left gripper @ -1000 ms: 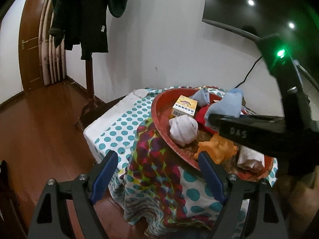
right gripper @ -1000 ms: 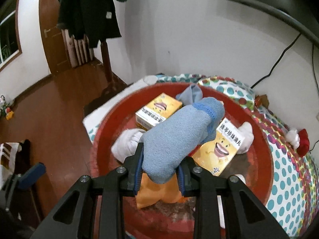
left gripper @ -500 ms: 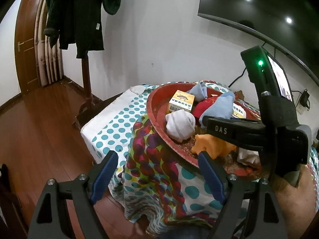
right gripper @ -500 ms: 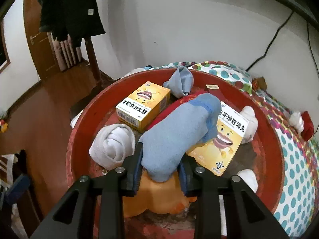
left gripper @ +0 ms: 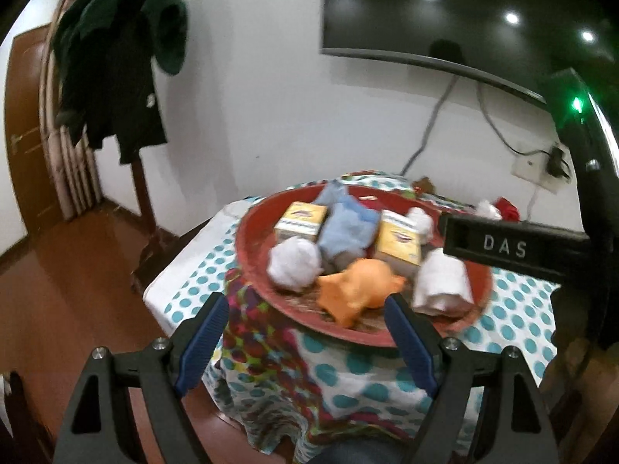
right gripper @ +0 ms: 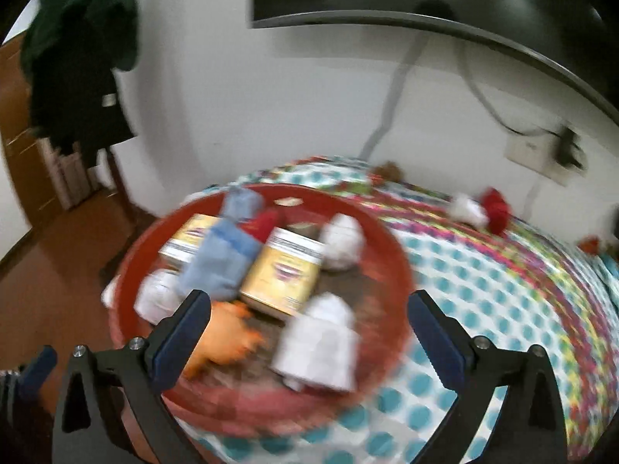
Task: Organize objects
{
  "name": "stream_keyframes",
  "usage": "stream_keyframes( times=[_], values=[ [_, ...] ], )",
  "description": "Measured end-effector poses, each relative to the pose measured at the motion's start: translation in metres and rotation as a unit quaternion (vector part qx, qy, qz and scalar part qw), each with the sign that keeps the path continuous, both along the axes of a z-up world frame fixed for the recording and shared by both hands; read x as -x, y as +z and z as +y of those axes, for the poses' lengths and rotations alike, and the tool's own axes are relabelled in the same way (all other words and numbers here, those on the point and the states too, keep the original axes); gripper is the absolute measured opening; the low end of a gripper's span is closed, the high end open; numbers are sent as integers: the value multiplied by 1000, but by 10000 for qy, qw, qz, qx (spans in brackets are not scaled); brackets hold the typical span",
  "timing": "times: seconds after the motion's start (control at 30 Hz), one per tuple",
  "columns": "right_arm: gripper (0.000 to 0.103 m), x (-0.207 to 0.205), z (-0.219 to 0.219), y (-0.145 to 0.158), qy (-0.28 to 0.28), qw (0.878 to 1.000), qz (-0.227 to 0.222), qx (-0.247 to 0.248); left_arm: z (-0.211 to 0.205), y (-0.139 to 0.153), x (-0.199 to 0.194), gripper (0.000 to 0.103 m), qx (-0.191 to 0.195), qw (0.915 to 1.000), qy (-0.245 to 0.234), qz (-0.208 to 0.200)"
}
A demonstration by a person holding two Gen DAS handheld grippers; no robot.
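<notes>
**Observer:** What do you have on the right wrist view, left to right?

**Operator:** At lower left I see the left pad of my right gripper [right gripper: 309,319], then the red tray [right gripper: 398,270] filling the centre on the dotted desk [right gripper: 483,290]. The blue sock [right gripper: 220,263] lies inside the tray at centre left, above and just beyond that left pad, resting between two yellow boxes [right gripper: 284,274]. My fingers [right gripper: 182,332] have just been opening and now stand released, wide apart, with nothing pressed between them; the sock is clear of both pads. Below the sock sits the orange toy [right gripper: 220,342], right by the left pad, and a white roll [right gripper: 317,342] lies between the pads farther down the frame. The view is blurred.

**Observer:** And the left wrist view?

**Operator:** My left gripper [left gripper: 305,326] is low in the frame, fingers [left gripper: 203,336] released and empty, spread over the near rim of the tray and the patterned cloth [left gripper: 267,344]. The blue sock shows at the frame's centre, well beyond those pads. At far right, the black body of my right gripper crosses in over the tray's right edge.
</notes>
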State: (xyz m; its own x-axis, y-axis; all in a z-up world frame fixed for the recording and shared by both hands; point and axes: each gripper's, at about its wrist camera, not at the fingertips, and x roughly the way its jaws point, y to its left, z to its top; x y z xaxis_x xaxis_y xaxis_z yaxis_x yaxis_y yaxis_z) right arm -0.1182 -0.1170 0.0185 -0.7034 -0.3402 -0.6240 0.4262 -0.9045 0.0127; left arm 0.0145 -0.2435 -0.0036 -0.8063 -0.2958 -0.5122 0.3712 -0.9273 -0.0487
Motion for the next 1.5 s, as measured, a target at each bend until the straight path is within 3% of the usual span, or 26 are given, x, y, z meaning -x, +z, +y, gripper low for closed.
stream_keyframes(
  times=[0.23,0.4,0.57,0.93,1.03,1.13,1.5],
  values=[
    [102,-34,43,9,-266,9983,423,-298,39,16,-15,85,306,9993,-193,52],
    [103,-59,64,23,-243,9981,562,-21,55,27,-25,85,315,9991,-269,-123],
    [103,-75,74,38,-228,9970,732,56,63,37,-36,85,361,9991,-241,-4],
    [103,-80,80,46,-196,9972,698,187,69,41,-42,85,406,9988,-267,17],
    [103,-81,76,44,-149,9973,707,136,69,39,-43,88,470,9989,-47,40],
    [103,-79,73,40,-132,9976,675,93,62,37,-46,90,194,9997,-15,151],
    [103,-77,72,34,-116,9982,578,72,59,26,-41,90,211,9997,54,-147]
  ],
)
